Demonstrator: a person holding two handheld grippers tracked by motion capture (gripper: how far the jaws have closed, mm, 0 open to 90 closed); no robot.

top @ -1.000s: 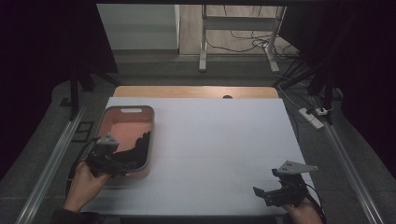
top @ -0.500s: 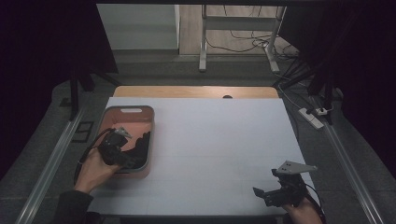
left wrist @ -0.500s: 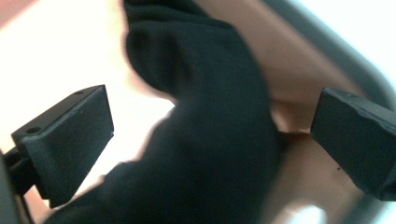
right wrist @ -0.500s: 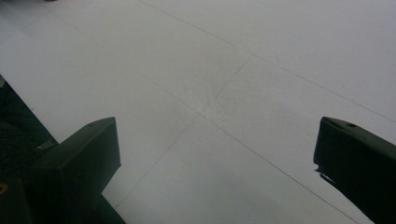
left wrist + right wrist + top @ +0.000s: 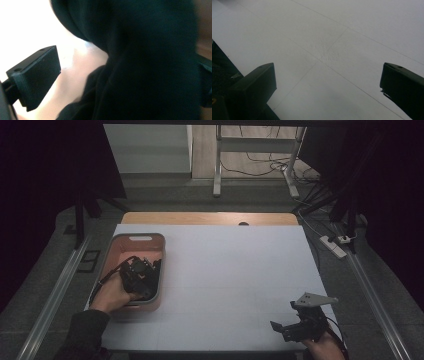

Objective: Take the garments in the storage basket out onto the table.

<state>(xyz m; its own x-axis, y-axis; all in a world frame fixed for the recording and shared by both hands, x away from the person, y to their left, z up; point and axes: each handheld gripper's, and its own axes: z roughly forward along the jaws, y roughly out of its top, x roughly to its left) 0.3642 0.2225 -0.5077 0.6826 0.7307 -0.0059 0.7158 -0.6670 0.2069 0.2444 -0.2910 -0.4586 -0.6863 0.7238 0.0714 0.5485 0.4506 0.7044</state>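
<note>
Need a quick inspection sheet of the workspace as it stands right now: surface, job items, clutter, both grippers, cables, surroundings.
Surface: white table top, faint seams, with a wooden strip along its far edge.
Job's things: pink bin at the table's left; dark black thing inside it, right against the camera, identity unclear.
Clutter: small dark spot at the far edge.
Grippers: left gripper down inside the bin, jaws apart beside the dark thing; right gripper at the near right corner, jaws wide apart over bare table.
Cables: black lead trailing from the left gripper; loose wires on the floor beyond.
Surroundings: power strip on the right, metal stand legs behind, dark curtains at the sides.
</note>
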